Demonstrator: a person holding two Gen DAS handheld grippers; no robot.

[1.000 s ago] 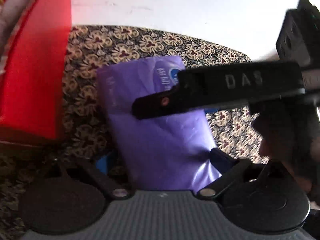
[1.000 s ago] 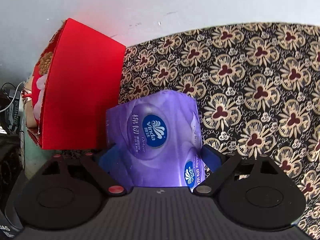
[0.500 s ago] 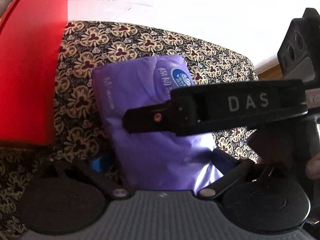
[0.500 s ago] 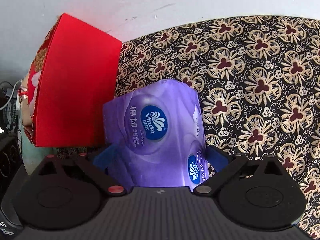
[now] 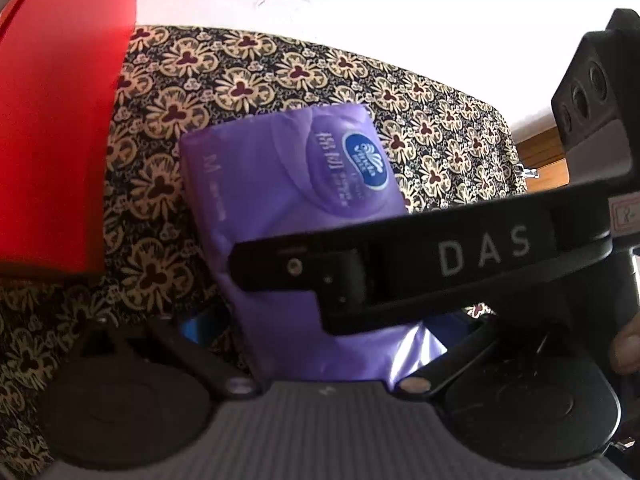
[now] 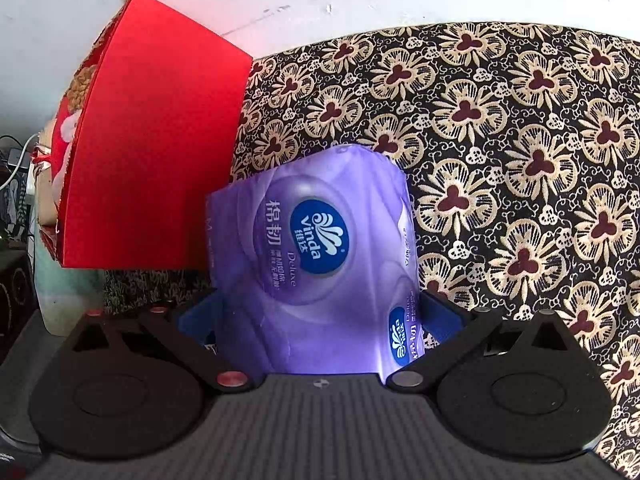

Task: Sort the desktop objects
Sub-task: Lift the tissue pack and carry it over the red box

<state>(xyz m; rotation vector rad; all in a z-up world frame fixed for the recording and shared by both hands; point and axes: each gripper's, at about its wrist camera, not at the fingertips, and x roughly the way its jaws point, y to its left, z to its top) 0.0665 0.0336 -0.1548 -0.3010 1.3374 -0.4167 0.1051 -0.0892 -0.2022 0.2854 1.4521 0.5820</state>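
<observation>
A purple Vinda tissue pack stands between the blue pads of my right gripper, which is shut on its sides. In the left wrist view the same tissue pack runs forward from my left gripper, whose blue fingers close around its near end. The right gripper's black arm marked DAS crosses over the pack from the right. The pack hangs above the flowered cloth.
A tall red box stands just left of the pack, also the red box at the left edge. Black flowered tablecloth spreads to the right, with a white wall behind. A fingertip shows at the far right.
The red box has slid left and the cloth has grown in view. The right gripper's arm has dropped lower across the pack in the left wrist view. Both grips are unchanged.
</observation>
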